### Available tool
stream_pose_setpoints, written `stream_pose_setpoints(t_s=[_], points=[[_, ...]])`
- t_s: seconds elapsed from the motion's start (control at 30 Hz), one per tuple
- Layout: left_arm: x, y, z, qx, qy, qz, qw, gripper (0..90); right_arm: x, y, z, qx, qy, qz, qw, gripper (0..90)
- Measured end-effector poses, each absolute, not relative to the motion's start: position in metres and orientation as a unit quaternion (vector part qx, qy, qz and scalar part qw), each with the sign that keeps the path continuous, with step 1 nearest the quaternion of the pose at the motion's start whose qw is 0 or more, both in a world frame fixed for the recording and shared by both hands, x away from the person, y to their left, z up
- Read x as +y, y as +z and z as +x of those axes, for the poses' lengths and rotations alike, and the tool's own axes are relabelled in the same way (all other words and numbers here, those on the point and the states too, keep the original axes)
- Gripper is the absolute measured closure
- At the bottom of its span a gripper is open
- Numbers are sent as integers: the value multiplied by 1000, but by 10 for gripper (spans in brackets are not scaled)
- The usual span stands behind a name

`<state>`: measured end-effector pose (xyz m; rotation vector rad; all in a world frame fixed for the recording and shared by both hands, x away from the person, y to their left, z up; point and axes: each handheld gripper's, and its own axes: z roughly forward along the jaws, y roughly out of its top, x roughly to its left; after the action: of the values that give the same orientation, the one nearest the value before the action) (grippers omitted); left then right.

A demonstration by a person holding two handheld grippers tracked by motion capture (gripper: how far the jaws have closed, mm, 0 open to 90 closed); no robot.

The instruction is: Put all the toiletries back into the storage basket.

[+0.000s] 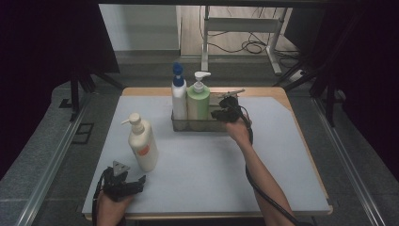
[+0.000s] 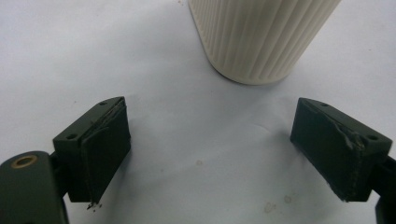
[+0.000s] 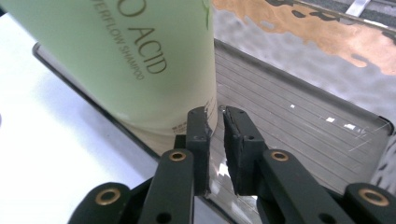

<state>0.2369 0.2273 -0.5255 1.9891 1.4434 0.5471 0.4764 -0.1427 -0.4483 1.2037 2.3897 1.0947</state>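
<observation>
A metal tray (image 1: 197, 125) at the back of the white table holds a white bottle with a blue pump (image 1: 179, 99) and a green shampoo bottle (image 1: 198, 101). My right gripper (image 1: 221, 114) is at the tray's near right rim. In the right gripper view its jaws (image 3: 219, 116) stand a narrow gap apart astride the tray's near wall (image 3: 299, 107), beside the green bottle (image 3: 116, 60). A cream pump bottle (image 1: 143, 143) stands upright at the front left. My left gripper (image 1: 136, 178) rests on the table just before it, open wide (image 2: 210, 135), with the ribbed cream bottle (image 2: 261, 37) ahead and nothing between the pads.
A white mat (image 1: 207, 169) covers the wooden table, with bare room in the middle and on the right. The tray's right half (image 3: 327, 121) has no bottle in it. Dark stands and cables lie on the floor beyond the table's far edge.
</observation>
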Motion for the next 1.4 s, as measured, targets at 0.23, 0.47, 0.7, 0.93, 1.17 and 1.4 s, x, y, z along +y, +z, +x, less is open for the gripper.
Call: stream_pose_setpoints(t_s=[0.23,0.47,0.7,0.93,1.17,1.4], points=[[227,-525,237,545,207,752,306,117,-148,-444,468,825,379,399,130,600],[227,-526,237,546,206,751,308,118,-155,-438,457,827,387,386,132,454],[227,-526,237,547,206,751,309,120,-157,-431,443,843,381,358,128,370],[228,-526,237,547,205,751,309,121,-156,-425,430,851,378,339,134,282],[227,-526,237,547,206,750,309,121,-158,-425,418,856,375,327,138,195],[227,-526,237,547,207,750,308,120,-168,-425,407,853,382,328,136,132]])
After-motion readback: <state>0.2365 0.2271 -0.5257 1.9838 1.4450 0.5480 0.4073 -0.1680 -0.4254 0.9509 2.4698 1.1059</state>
